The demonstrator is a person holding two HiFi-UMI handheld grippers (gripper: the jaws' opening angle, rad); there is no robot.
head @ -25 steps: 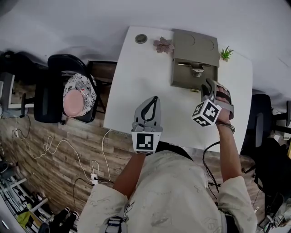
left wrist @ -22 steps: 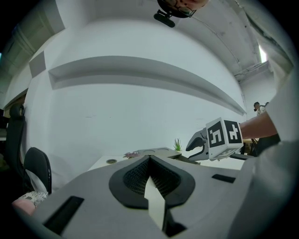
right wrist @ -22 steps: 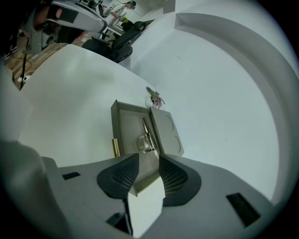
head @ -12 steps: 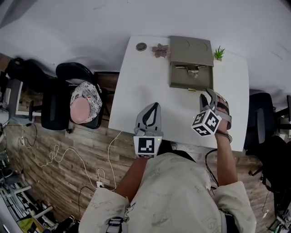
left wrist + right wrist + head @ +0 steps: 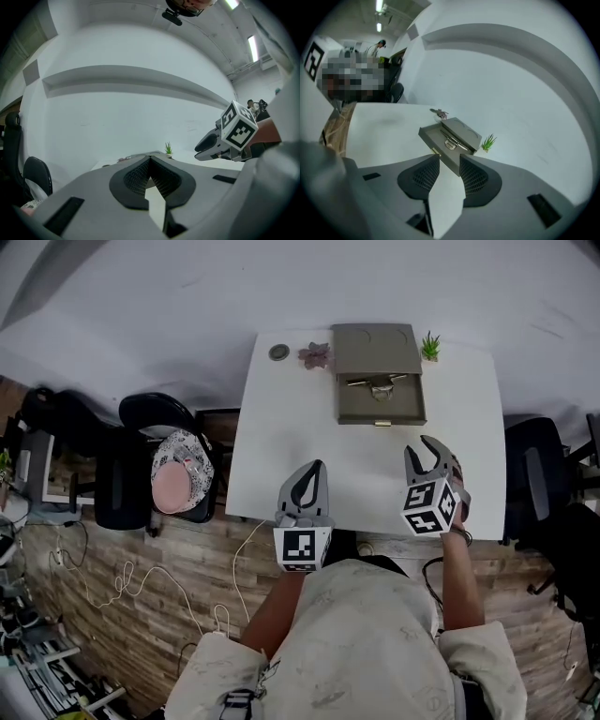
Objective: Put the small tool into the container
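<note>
An olive-grey container [image 5: 375, 348] stands at the far middle of the white table [image 5: 291, 418], its drawer [image 5: 380, 401] pulled out toward me. A small metal tool [image 5: 379, 386] lies inside the drawer; the right gripper view shows the tool [image 5: 451, 142] there too. My right gripper [image 5: 422, 448] hovers over the near right of the table, a good way short of the drawer. Its jaws are open and hold nothing. My left gripper [image 5: 316, 469] hangs over the near edge with its jaws shut and empty. The left gripper view shows the right gripper [image 5: 208, 143] beside it.
Beside the container stand a small green plant [image 5: 430, 345], a pink ornament [image 5: 315, 356] and a round disc [image 5: 278, 352]. A black chair with a patterned cushion [image 5: 178, 470] is left of the table, another chair [image 5: 534, 474] is right. Cables lie on the wooden floor.
My right gripper has drawn back from the drawer front toward the table's near edge. The head view has shifted, so the container sits farther off. The left gripper stays shut.
</note>
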